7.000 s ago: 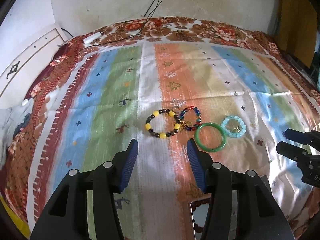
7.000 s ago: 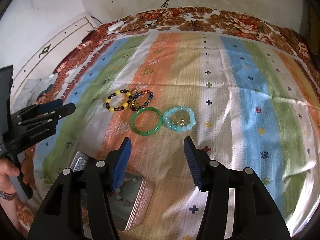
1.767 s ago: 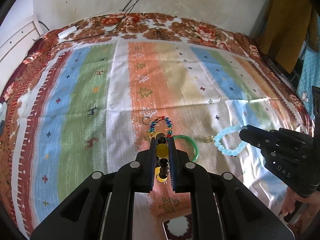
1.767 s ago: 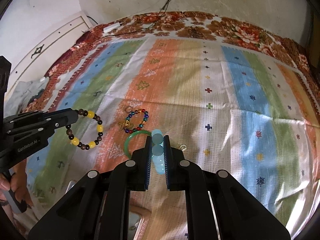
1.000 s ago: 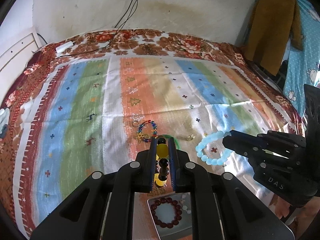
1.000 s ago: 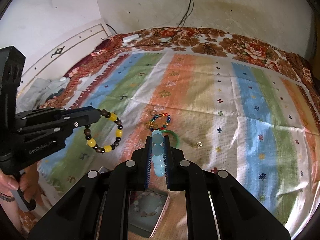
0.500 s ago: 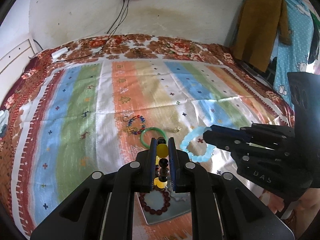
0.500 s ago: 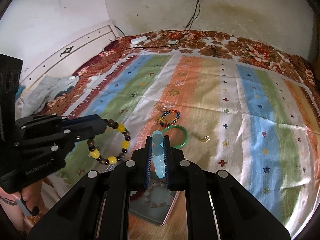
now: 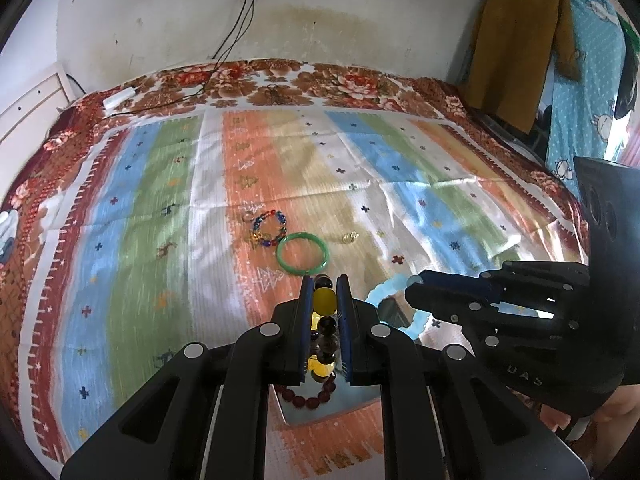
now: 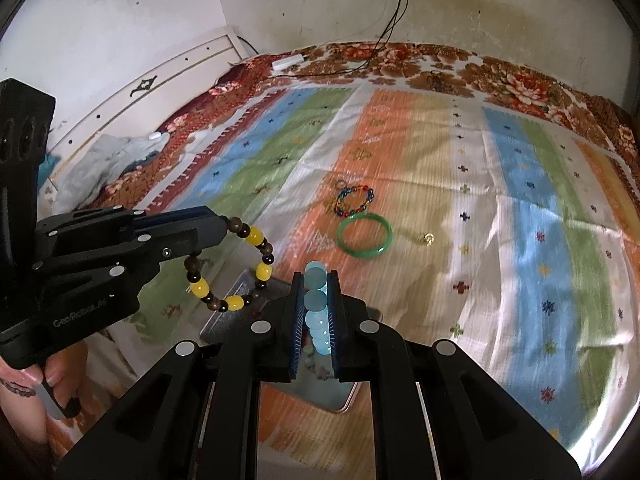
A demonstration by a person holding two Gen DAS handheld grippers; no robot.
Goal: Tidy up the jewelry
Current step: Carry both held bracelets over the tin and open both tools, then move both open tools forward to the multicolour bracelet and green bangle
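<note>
The left tongs (image 9: 325, 312) pinch the yellow-and-dark bead bracelet (image 10: 230, 266), and the right tongs (image 10: 316, 312) pinch the pale blue bead bracelet (image 9: 394, 304), both above the open tin box (image 10: 240, 304) on the bed. Lower each one well inside the rim before spreading the tongs, so no beads hang over the edge.

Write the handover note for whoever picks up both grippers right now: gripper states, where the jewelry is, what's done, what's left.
Left gripper: shut on the yellow and dark bead bracelet, held above the tin.
Right gripper: shut on the pale blue bead bracelet, also above the tin.
The tin lies open on the striped bedspread near the person; a dark red bead bracelet is already inside.
On the bedspread beyond the tin: green bangle, multicolour bead bracelet, and a small gold piece, each untouched.
Left: drop both held bracelets into the tin, then collect those three.
</note>
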